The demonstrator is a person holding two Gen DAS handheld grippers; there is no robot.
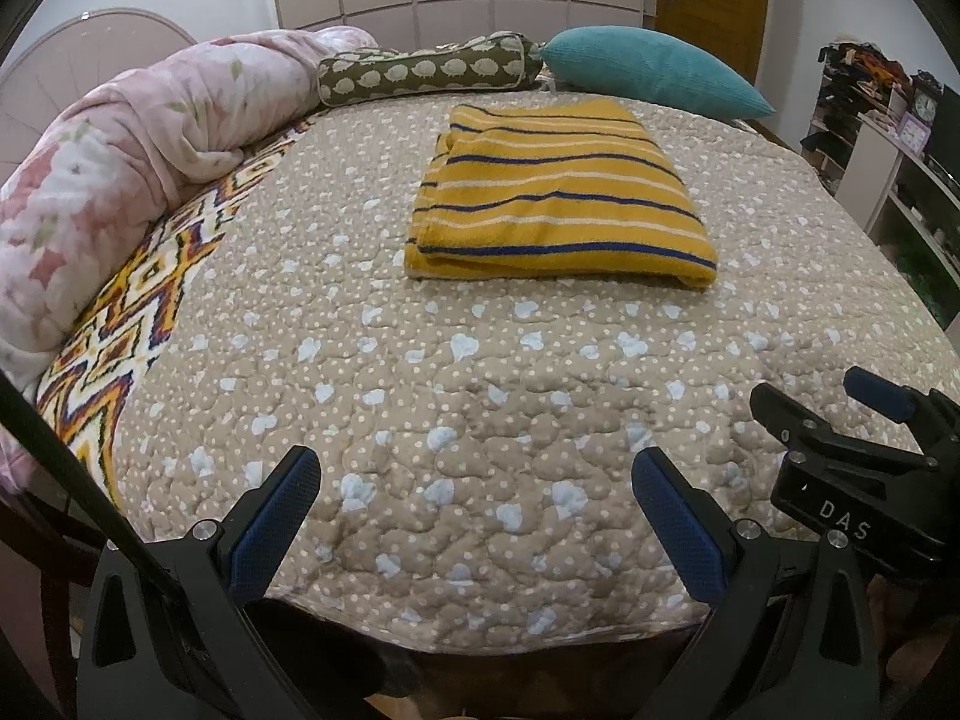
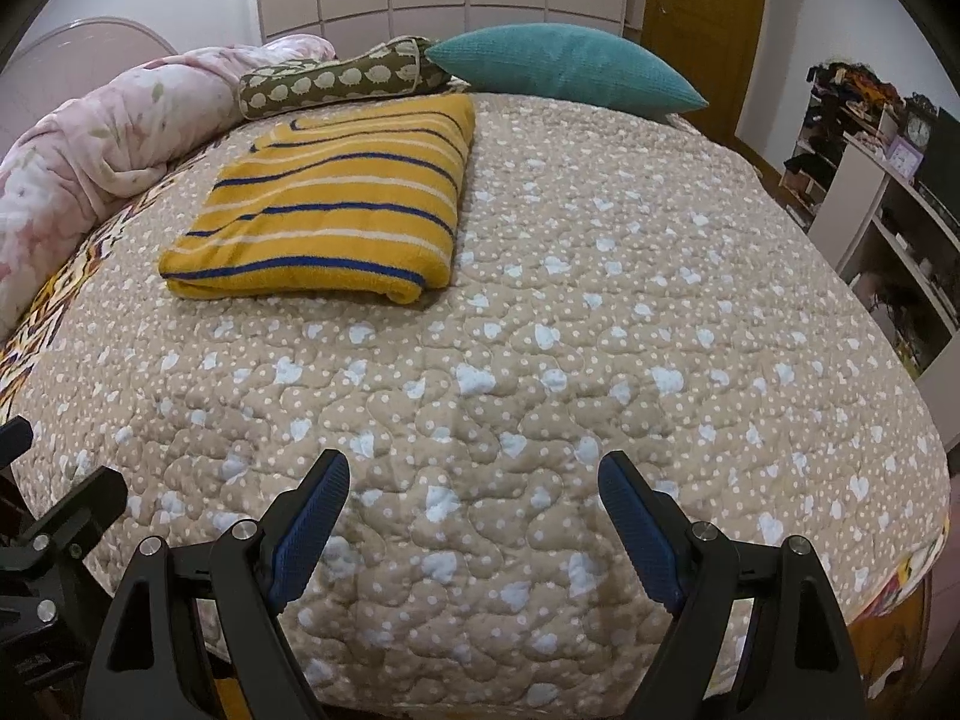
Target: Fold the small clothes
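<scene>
In the left wrist view, the left gripper (image 1: 477, 474) is sitting at the bottom of the frame with its jaws spread wide and nothing between them, its blue pads (image 1: 273, 525) hanging over the near edge of the bed (image 1: 480, 420). The cloth (image 1: 558, 198), yellow with blue and white stripes, is lying folded in a neat rectangle in the upper middle of the frame, flat on the tan dotted quilt and well apart from both tools. A pink blanket (image 1: 120, 144) is curling along the left side, a brown bolster (image 1: 426, 69) is lying across the top just beyond the cloth, and a teal pillow (image 1: 648, 69) is resting at the upper right. The right gripper (image 1: 864, 450) is showing at the lower right edge, seen from the side, also released. Shelves (image 1: 888, 150) are standing at the far right. In the right wrist view, the right gripper (image 2: 474, 483) is filling the bottom of the frame, jaws parted and empty above the quilt. The cloth (image 2: 336, 210) is lying in the upper left, its far edge near the bolster (image 2: 342, 81), with the blanket (image 2: 102, 138) to its left and the pillow (image 2: 558, 69) at the top centre. Part of the left gripper (image 2: 54, 528) is showing at the lower left edge. A door (image 2: 702, 18) is standing at the top right.
</scene>
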